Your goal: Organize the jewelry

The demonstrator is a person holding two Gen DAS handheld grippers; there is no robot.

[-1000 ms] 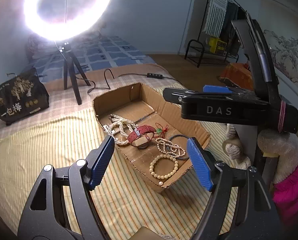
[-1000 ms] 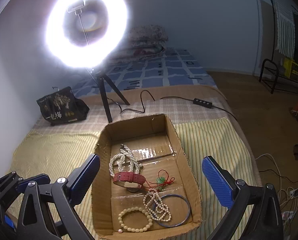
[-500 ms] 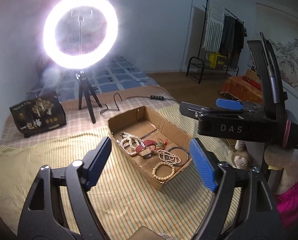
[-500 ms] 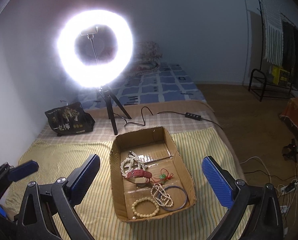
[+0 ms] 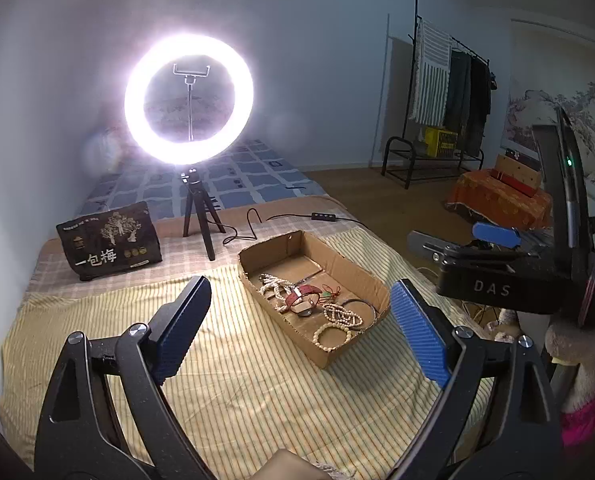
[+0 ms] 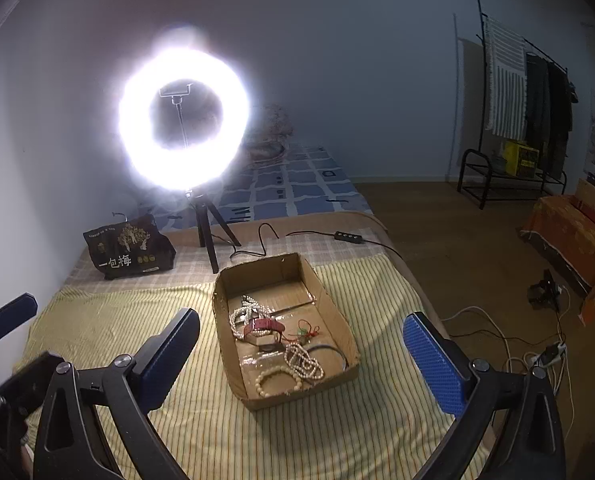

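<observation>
While jaws open, jewelry point(image 5: 315, 306) in cardboard box point(image 5: 371, 282)

The shallow box point(image 6: 339, 322) is raw brown cardboard, matt, with rough torn edges and a glossy strip of clear tape on its floor. It sits on a woven striped yellow cloth point(image 5: 257, 392) over the bed. The bead bracelet point(image 6: 275, 380) looks smooth and pale; the red watch strap point(image 5: 303, 295) looks like leather. Each gripper has ribbed blue rubbery pads point(image 6: 431, 364) on matt black plastic.
</observation>
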